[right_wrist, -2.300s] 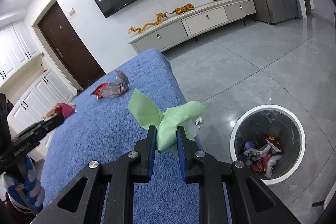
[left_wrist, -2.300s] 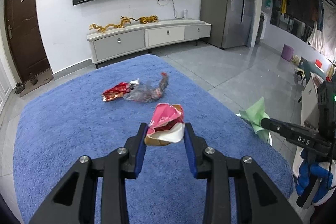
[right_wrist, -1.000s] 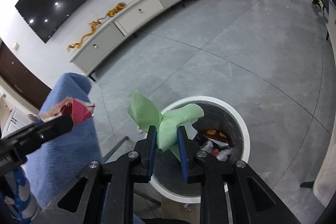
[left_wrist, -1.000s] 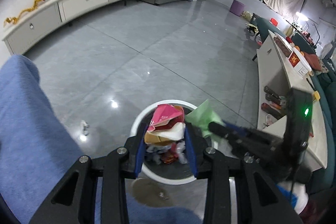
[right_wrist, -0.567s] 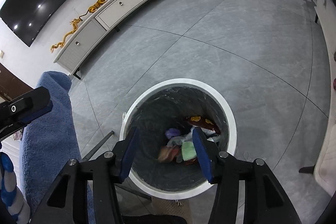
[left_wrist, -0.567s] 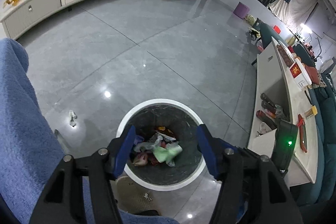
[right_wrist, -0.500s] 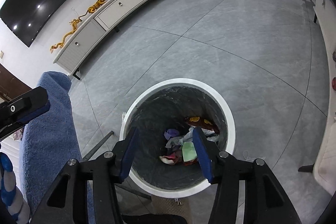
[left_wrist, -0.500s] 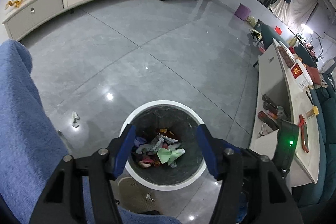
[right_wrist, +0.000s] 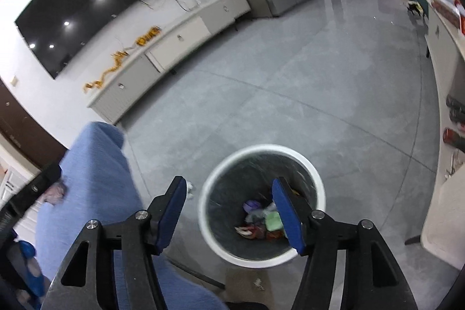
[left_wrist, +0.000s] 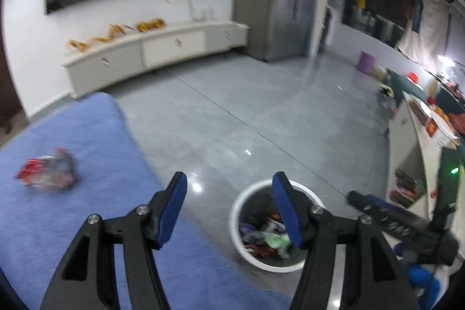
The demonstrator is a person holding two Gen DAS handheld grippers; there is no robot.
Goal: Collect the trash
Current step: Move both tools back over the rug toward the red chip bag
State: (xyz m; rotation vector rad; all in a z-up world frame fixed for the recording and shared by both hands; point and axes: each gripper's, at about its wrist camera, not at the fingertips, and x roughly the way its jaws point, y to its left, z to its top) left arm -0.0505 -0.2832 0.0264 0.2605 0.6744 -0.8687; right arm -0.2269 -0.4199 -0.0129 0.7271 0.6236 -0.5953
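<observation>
Leftover trash (left_wrist: 48,175): blurred red-and-clear wrappers on the blue worktop (left_wrist: 87,208).
Left hand-held gripper (left_wrist: 229,204): released, jaws just widened, empty.
Bin (right_wrist: 315,179): white-rimmed, on grey floor, holding crumpled wrappers.
Right hand-held gripper (right_wrist: 229,204): released, just widened, empty.

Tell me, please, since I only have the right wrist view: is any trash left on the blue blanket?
Observer: Yes. The left wrist view shows a small heap of red and clear wrappers lying on the blue blanket, though it is blurred.
Operator: Thank you. Is the left gripper free to fetch it?
Observer: It is. The left gripper has just been opening its jaws, and nothing is between them.
</observation>
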